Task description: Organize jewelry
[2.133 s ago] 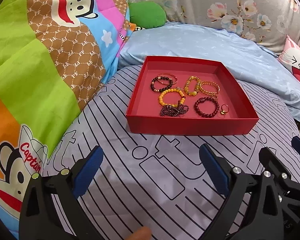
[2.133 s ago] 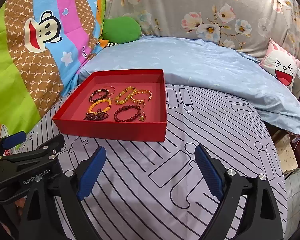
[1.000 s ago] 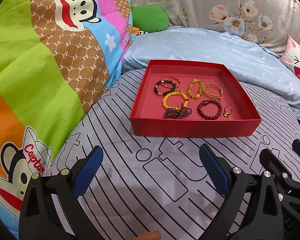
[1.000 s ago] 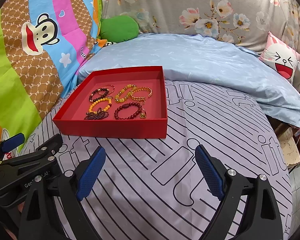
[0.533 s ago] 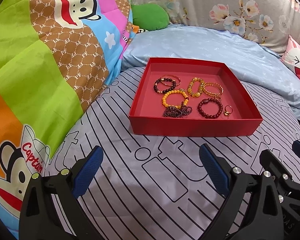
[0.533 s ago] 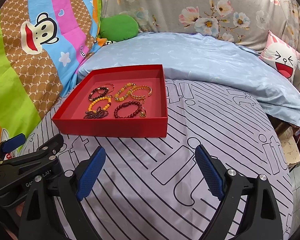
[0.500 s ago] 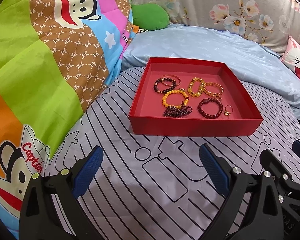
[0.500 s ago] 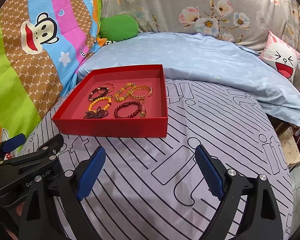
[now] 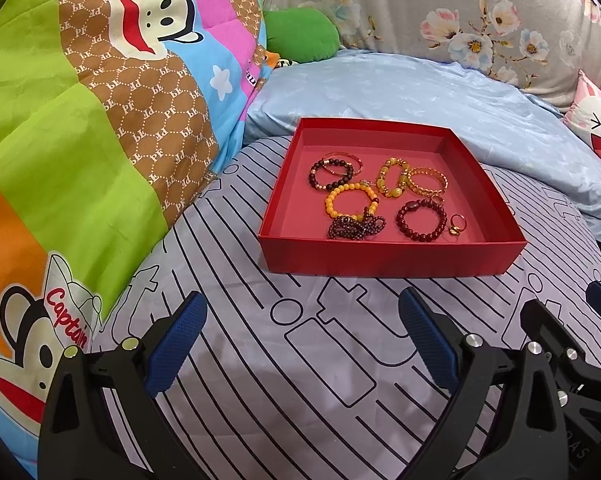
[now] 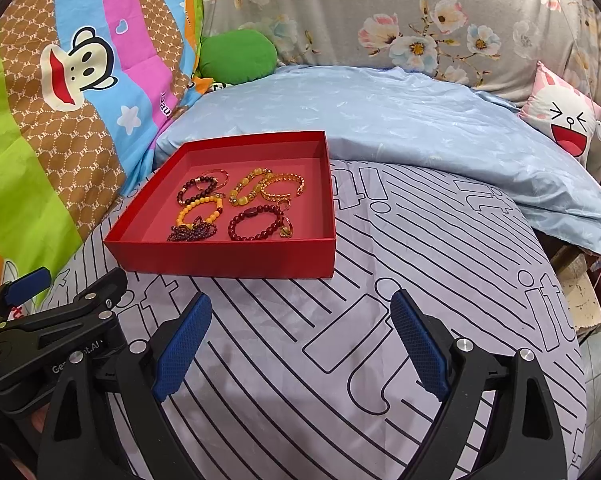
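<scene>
Jewelry gathered in the red tray (image 9: 384, 258), which rests on the striped bedsheet (image 9: 300, 360) of a bed. Inside the tray: a dark beaded bracelet (image 9: 328, 174) toward the far left corner, an orange beaded bracelet (image 9: 350, 202) nearer the middle, a tangled dark-red strand (image 9: 354, 227) against the near wall, a yellow stone bracelet (image 9: 392, 178) and a gold chain bracelet (image 9: 426, 181) toward the far side, a maroon beaded bracelet (image 9: 420, 220) and a small gold ring (image 9: 457, 224) toward the near right. Several pieces touch or overlap.

The left claw (image 9: 302, 344) and the right claw (image 10: 300, 340) both hover on the near side of the tray, each spread wide and carrying nothing.

This layout fits either pieces already collected into the tray or pieces awaiting sorting from it. Should any piece be lifted, a narrow pinch on a single strand from above, clear of its neighbours, would likely avoid dragging the overlapped ones; the tray may slide on soft bedding.
</scene>
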Available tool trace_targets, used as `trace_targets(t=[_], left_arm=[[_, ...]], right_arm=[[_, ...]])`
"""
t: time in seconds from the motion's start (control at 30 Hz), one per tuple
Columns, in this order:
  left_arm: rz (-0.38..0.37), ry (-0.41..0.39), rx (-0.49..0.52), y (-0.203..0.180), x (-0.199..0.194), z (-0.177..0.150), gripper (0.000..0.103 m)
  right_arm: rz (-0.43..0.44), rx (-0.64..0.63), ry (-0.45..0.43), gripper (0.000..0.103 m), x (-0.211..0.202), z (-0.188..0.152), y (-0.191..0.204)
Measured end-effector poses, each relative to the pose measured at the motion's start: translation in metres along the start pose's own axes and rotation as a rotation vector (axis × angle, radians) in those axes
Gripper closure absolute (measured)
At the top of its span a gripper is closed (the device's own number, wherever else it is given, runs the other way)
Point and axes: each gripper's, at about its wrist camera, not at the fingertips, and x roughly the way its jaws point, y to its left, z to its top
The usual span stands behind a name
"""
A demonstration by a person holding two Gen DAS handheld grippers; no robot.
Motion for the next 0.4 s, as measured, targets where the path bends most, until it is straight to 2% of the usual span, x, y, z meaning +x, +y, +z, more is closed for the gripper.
trace_targets(t=[0.4], left_arm=[[0.001, -0.007, -0.005, -0.0004, -0.0022, -0.0016, 0.011]], right_arm=[[0.001, 0.003, 0.002, 0.016, -0.0002, 0.0002, 0.0001]])
